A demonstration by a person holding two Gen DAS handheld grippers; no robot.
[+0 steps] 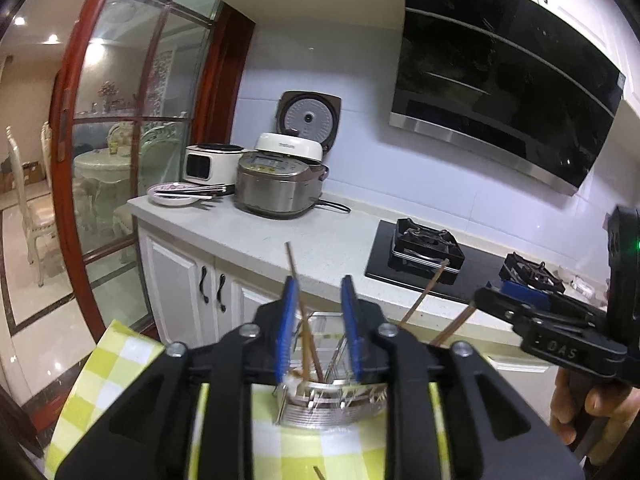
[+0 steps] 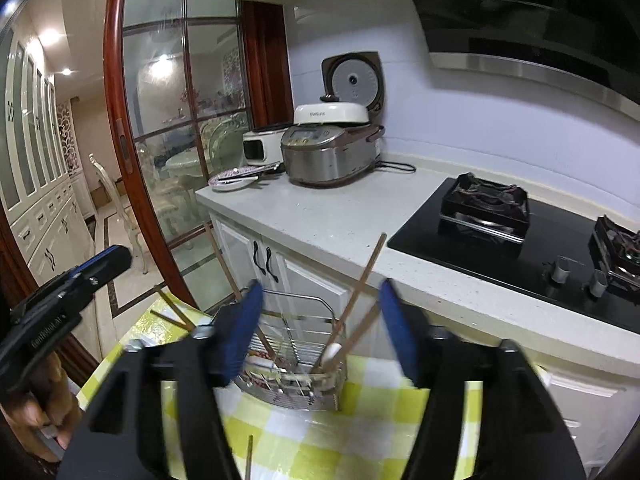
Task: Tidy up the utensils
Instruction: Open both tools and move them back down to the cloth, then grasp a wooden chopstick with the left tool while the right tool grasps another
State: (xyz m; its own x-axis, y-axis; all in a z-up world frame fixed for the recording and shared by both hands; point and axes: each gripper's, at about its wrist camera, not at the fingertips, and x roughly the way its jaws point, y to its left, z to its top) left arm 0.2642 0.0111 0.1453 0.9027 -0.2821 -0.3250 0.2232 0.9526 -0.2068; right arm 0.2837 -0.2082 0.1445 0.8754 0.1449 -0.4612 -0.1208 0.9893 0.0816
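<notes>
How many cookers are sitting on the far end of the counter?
2: a silver rice cooker with its lid up, and a smaller white cooker just left of it, behind a plate. Another could be hidden behind them.

We carry two black grippers, left gripper and right gripper, each with blue finger pads, silver screws and embossed lettering.

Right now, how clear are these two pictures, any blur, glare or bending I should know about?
Left wrist view: the fingers are smeared by motion, the red door frame bows from the fisheye, and ceiling lights flare at the upper left. Right wrist view: the fingers blur too, the rack is soft, and glare streaks the glass door.
</notes>
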